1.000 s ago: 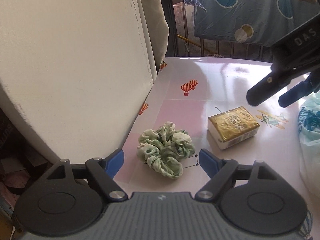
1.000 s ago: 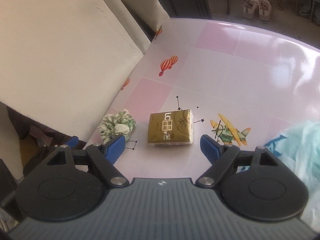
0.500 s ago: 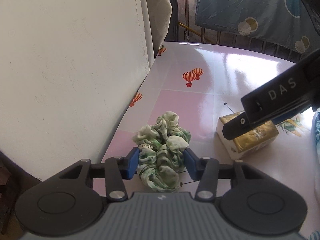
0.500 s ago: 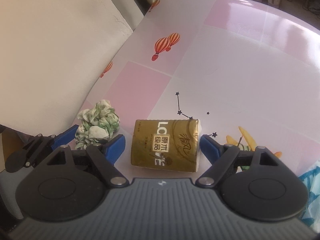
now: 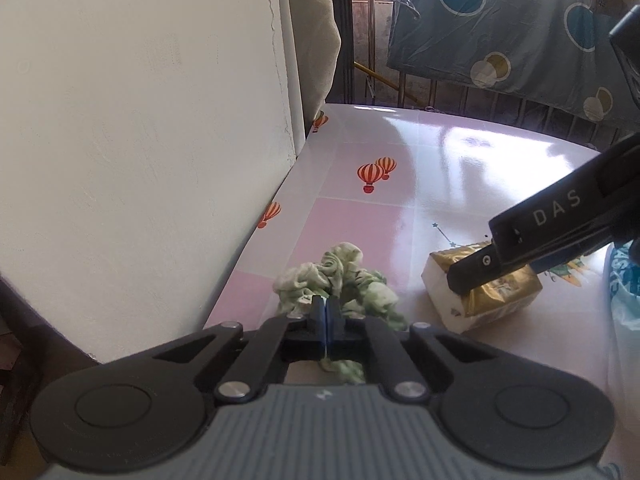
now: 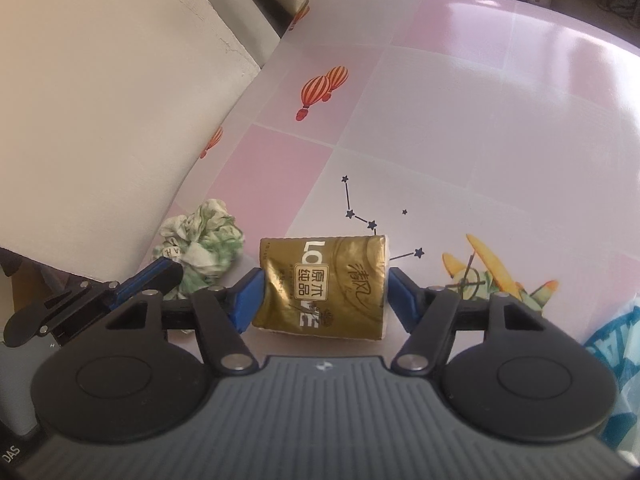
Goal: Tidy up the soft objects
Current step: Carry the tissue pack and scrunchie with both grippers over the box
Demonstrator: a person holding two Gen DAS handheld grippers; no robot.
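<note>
the left hand-held gripper (image 5: pixel 326 330) was clenched on the green scrunchie (image 5: pixel 340 280), its blue pads nearly met with fabric pinched between them. the right hand-held gripper (image 6: pixel 324 296) had just been closing, and both pads were seen against the short ends of the gold tissue pack (image 6: pixel 324 284). the pack lay flat on the tabletop (image 6: pixel 460 120), long axis across the jaws, just right of the scrunchie, beside the white wall (image 5: pixel 140 120).
</note>
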